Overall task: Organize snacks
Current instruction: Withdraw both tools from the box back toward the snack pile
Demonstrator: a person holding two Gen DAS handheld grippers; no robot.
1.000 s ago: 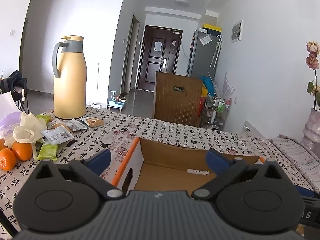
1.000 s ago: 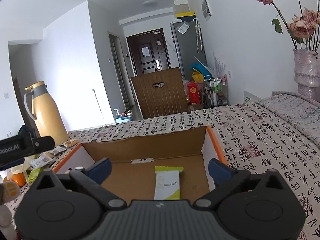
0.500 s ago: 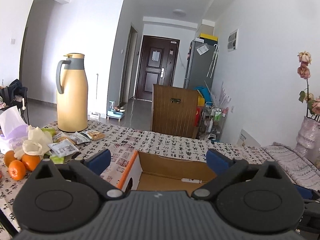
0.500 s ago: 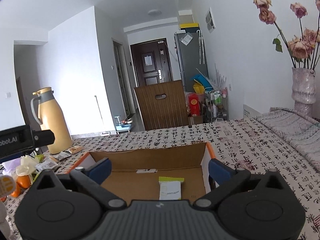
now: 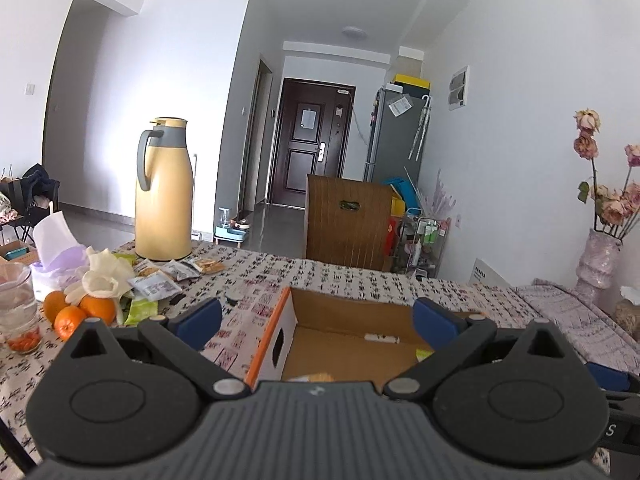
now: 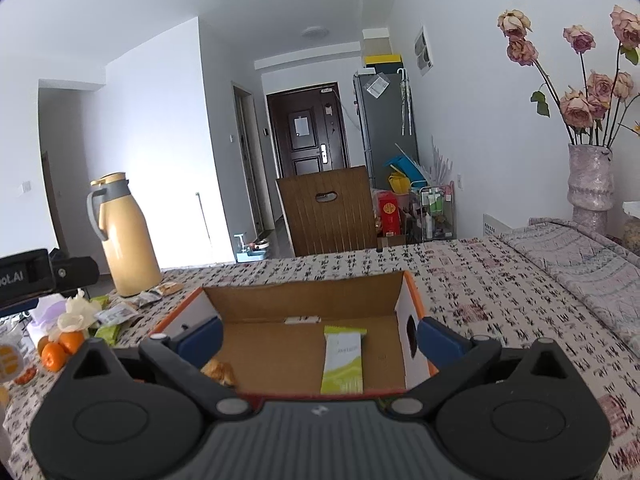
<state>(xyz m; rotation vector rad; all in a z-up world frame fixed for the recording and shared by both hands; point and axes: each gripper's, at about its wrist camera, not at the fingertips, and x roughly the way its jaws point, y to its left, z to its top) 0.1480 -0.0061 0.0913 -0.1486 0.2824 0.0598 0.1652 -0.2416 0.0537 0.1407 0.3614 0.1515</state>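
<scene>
Both grippers higher now, cardboard box farther below.

White walls; a dark door down the hall; grey fridge beside it; wooden chair.

Yellow thermos upright on patterned tablecloth; oranges near glass; flower vase right.

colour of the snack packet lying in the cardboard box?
The snack packet is white at the top, lime green lower down. Shows best in the right wrist view.
</scene>
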